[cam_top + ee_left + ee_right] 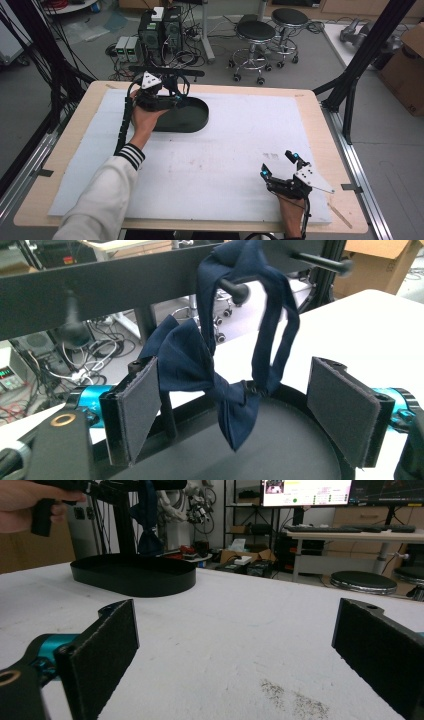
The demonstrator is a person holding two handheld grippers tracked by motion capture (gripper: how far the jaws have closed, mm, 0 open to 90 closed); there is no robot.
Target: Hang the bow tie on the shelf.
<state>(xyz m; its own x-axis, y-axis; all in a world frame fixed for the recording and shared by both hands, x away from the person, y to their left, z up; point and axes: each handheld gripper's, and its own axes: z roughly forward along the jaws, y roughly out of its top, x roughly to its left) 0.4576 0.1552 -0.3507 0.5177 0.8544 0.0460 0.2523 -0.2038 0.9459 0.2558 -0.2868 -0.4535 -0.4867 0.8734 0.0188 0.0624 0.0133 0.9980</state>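
- We see the left hand-held gripper [235,405] with its jaws spread wide, a dark pad on each side and a broad gap between them.
- A navy bow tie [200,370] hangs in that gap, nearer the left pad; whether the cloth touches that pad we cannot tell, and it is clear of the right pad.
- The bow tie's strap loops up over a black peg [235,290] on a black rack [100,290] above and ahead of this hand-held gripper.
- Just below the jaws sits a black oval tray [280,450] on the bench [380,330]; in the high view the left hand-held gripper [167,97] is over the tray's [187,117] far left edge.
- The right hand-held gripper [280,164] rests low at the near right of the bench [225,165], well apart from the left one.
- Its jaws are also wide apart with nothing between them but the white bench top [235,645].
- Far ahead of it to the left stand the tray [135,575] and the hanging bow tie [148,525].
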